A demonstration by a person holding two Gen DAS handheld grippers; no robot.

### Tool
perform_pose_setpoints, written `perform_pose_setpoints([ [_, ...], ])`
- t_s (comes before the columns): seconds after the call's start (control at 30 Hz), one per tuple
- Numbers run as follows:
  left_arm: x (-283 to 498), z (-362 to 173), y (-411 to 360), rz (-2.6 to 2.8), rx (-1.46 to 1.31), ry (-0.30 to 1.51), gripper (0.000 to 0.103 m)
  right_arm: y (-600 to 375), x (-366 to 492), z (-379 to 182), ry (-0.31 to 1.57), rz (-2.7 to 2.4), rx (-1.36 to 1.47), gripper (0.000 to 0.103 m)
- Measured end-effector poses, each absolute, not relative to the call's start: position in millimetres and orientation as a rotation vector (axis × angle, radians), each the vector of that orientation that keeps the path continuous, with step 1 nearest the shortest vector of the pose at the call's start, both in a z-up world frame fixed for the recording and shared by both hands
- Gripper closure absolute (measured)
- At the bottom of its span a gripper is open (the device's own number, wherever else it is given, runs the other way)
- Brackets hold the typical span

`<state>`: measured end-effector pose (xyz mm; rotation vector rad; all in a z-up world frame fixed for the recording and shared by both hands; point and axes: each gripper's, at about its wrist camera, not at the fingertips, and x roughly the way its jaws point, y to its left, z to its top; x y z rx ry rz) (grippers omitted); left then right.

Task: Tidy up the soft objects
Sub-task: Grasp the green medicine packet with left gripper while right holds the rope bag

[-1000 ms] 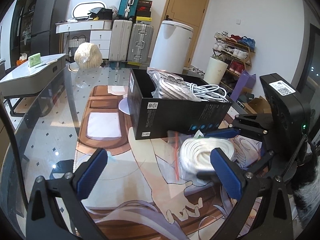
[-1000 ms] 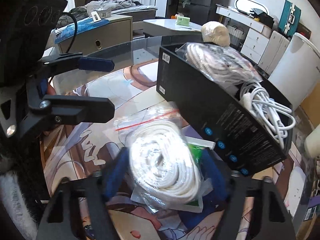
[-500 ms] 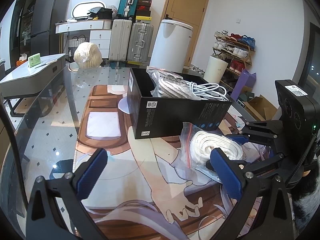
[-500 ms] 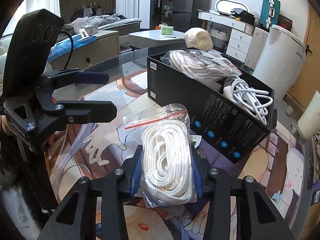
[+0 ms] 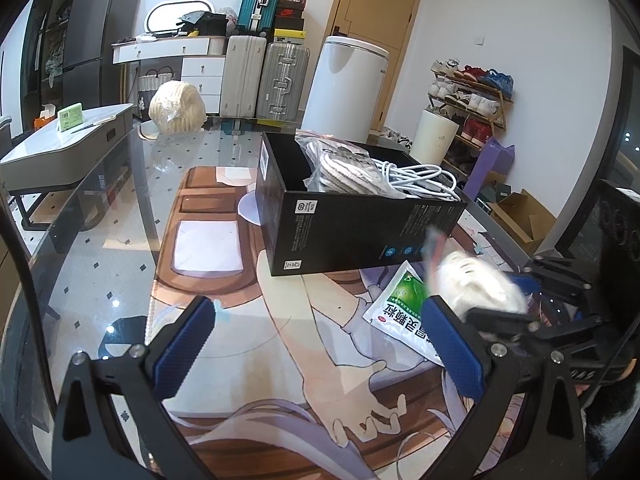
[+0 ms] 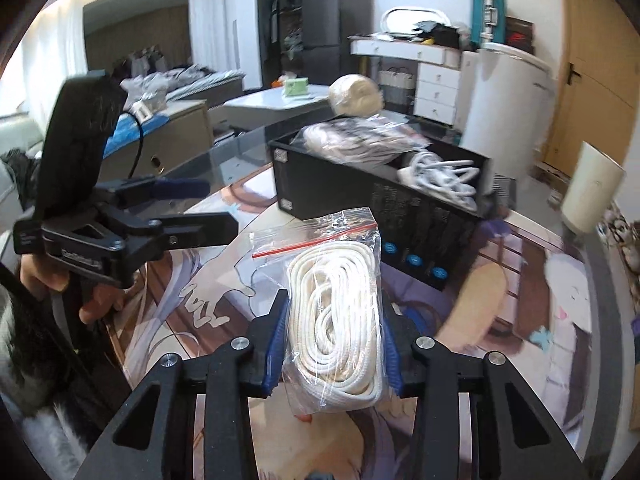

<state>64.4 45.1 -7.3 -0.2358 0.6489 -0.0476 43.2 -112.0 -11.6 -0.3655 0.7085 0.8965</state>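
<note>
Gripping one bagged rope coil [image 6: 336, 320], right claw [image 6: 334, 354] clamps.

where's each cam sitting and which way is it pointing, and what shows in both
Left wrist: sits on the left hand-held gripper, open and holding nothing, looking down across the table mat at the black box; the right hand-held gripper shows at right.
Right wrist: sits on the right hand-held gripper, clamped on the bagged white rope, facing the box; a hand shows at left.
Shared: box, rope bag, mat.
</note>
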Motion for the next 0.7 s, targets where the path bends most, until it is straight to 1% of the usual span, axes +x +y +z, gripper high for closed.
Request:
perform_pose_setpoints([
  [0.27, 75.7, -7.0, 21.9, -0.063, -0.214, 0.748, 0.000, -158.4, 41.5, 1.0, 0.695, 0.786, -0.210, 0.063],
  [0.53, 109.6, -18.0, -10.5, -0.032, -0.222, 0.866, 0.000, -175.3, 50.4, 1.8, 0.696, 0.706, -0.165, 0.063],
  [0.7, 127.2, -25.2, -29.1, -0.027, -0.214, 0.898, 0.000, -183.6, 57.2, 3.1, 0.691, 0.665, -0.148, 0.063],
])
